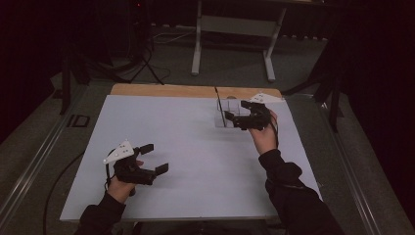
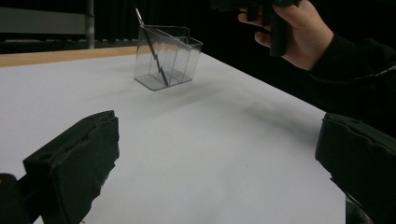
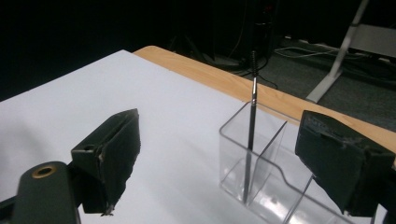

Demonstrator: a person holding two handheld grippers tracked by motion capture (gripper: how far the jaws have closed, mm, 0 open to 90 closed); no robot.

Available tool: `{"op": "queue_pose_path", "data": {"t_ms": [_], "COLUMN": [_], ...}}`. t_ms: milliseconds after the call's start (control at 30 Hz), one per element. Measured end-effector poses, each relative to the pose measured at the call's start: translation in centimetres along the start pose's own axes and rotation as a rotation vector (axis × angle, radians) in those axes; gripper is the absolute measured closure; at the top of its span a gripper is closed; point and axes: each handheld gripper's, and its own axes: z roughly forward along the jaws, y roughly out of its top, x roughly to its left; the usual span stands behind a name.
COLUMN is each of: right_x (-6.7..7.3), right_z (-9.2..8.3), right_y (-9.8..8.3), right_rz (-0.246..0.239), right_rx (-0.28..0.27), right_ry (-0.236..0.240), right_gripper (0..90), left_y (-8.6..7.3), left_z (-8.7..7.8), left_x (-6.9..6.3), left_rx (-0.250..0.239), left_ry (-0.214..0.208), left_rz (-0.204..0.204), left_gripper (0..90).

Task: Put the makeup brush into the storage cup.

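Right hand-held gripper [image 1: 234, 117] wide open, empty, beside clear organizer [image 1: 228, 113], left hand-held gripper [image 1: 155, 157] wide open, empty.

high view looks down from above; both gripper views sit low, sharing the clear organizer [image 1: 229, 113] [image 2: 167, 56] [image 3: 271, 182].

You were working in what looked like a lab or recording studio, not a home. You had a plain white sheet [image 1: 195, 147] laid over a wooden tabletop [image 1: 161, 90], and dark curtains hung all round the back. Grey carpet [image 1: 230, 63] covered the floor, black cables [image 1: 147, 63] trailed across it, and the white legs of an adjustable desk [image 1: 232, 29] stood behind. Metal rails [image 1: 34, 161] ran along both sides of your table.
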Motion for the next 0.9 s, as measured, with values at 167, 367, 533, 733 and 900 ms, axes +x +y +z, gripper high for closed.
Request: {"op": "queue_pose_path", "data": {"t_ms": [167,367,533,733,900], "right_x": [0.6,1.9,2.7,3.2,3.6], "right_z": [-0.9,-2.5,-3.8,-5.3,-6.1], "right_y": [-0.3,-0.7,-1.2,-2.0,-2.8], "right_rz": [0.007,-0.024,-0.037,-0.025,-0.035], "right_rx": [-0.011,-0.015,-0.016,-0.036,-0.039], "right_ry": [0.011,0.004,0.003,0.008,0.014], "right_gripper": [13.7,13.6,13.7,13.7,13.8], "left_y": [0.0,0.0,0.0,0.0,0.1], "left_z": [0.0,-0.2,-0.3,-0.3,-0.3], "left_x": [0.0,-0.1,0.0,-0.1,-0.1], "left_rx": [-0.001,-0.006,-0.008,-0.01,-0.006], "left_ry": [0.002,0.006,0.009,0.007,0.006], "left_rz": [-0.001,-0.001,0.0,-0.001,0.0], "left_gripper": [0.2,0.2,0.2,0.2,0.2]}}
